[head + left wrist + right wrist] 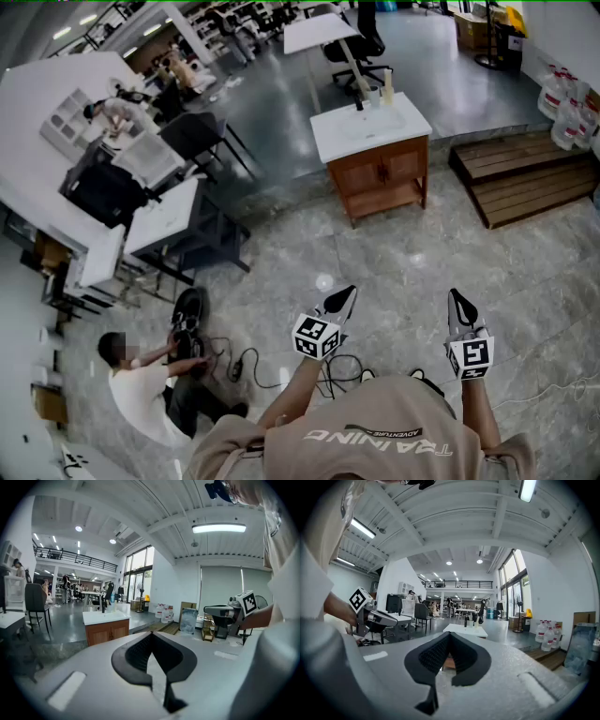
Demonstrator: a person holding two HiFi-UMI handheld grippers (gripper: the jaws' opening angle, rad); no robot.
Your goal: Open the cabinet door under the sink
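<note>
The sink cabinet (380, 174) is brown wood with a white sink top (370, 124) and stands a few paces ahead on the grey floor; both its doors look closed. My left gripper (343, 299) and right gripper (459, 303) are held side by side in front of my chest, far short of the cabinet, each shut with nothing between the jaws. In the left gripper view the cabinet (107, 631) is at the left, beyond the shut left gripper (151, 635). In the right gripper view the sink top (465, 629) shows just above the shut right gripper (449, 634).
A person (141, 386) crouches on the floor at lower left beside black cables (251, 367). Desks and a chair (169, 211) line the left. A wooden pallet (525, 176) lies right of the cabinet, with water bottles (570, 103) behind it. An office chair (361, 47) stands behind the sink.
</note>
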